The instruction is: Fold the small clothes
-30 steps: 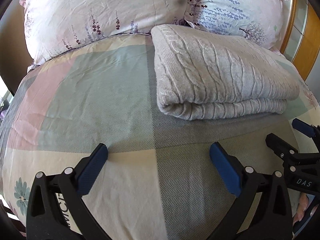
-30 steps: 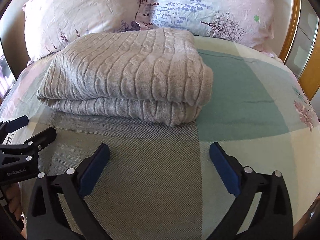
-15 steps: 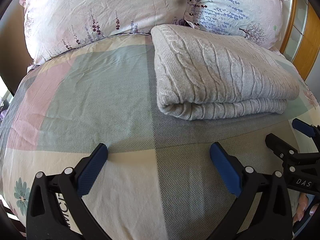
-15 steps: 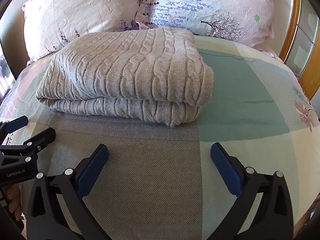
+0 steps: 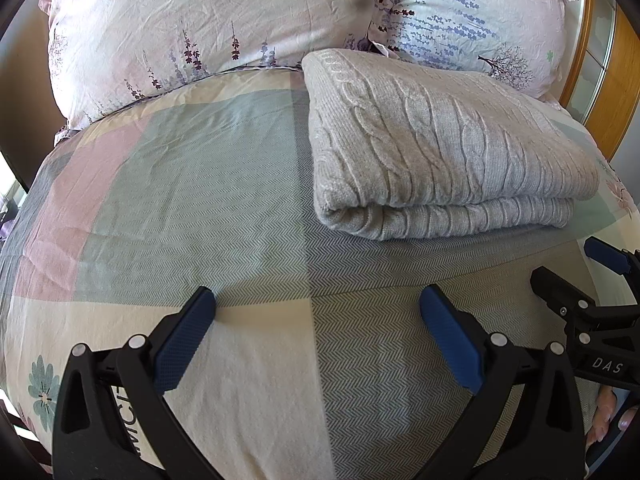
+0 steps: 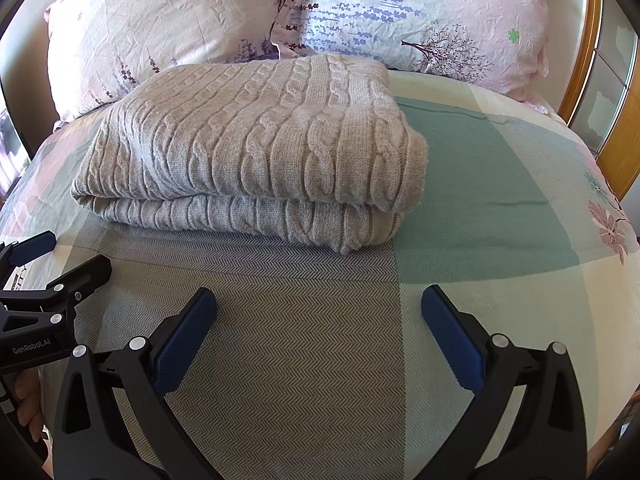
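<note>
The grey cable-knit sweater [image 6: 256, 160] lies folded on the patchwork bed [image 6: 500, 208]. Both the left claw [image 5: 316, 304] and right claw [image 6: 318, 304] gape empty. Nudging the bulky top layer could slide it open.

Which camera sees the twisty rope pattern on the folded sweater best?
The right wrist view: the sweater sits near the middle, its cable twists sharp across the top. The left wrist view shows the sweater off to the right, cables paler and washed out.

Left wrist: low over bed, faced pillows [image 5: 208, 20]; sweater [image 5: 440, 152] upper right.
Right wrist: same facing; sweater [image 6: 256, 148] upper left.
Shared: sweater, pillows.
</note>
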Demonstrator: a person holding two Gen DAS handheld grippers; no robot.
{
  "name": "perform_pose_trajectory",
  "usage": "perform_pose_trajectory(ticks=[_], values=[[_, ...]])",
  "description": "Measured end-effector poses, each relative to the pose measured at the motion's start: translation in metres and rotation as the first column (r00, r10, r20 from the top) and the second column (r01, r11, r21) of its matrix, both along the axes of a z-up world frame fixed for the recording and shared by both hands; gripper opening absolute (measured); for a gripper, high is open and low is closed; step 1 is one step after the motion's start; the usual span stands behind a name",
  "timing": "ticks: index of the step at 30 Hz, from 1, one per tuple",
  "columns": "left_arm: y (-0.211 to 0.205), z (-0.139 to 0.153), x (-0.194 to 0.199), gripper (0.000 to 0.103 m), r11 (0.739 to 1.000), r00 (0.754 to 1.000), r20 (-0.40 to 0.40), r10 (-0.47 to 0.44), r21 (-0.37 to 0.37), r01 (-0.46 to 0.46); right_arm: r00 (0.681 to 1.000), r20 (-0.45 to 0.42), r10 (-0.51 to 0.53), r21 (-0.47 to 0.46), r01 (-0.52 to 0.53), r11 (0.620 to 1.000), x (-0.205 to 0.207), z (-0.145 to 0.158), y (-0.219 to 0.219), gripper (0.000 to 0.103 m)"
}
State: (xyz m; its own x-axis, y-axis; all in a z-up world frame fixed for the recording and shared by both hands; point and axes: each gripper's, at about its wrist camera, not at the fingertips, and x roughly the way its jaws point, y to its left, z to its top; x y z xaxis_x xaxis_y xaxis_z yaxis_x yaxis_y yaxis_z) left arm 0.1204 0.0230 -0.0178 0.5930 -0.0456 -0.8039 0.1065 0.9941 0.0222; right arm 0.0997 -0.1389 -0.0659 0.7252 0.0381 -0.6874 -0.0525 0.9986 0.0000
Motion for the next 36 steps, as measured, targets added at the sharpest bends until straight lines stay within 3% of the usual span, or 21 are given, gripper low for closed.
perform_pose_trajectory(ticks=[36], values=[[0.002,-0.0008,0.002,0.101,1.0,1.0,0.0,-0.005,0.0,0.005,1.0,0.0,-0.002,0.001,0.002,1.0,-0.0004,-0.0003,0.0002,0.102]])
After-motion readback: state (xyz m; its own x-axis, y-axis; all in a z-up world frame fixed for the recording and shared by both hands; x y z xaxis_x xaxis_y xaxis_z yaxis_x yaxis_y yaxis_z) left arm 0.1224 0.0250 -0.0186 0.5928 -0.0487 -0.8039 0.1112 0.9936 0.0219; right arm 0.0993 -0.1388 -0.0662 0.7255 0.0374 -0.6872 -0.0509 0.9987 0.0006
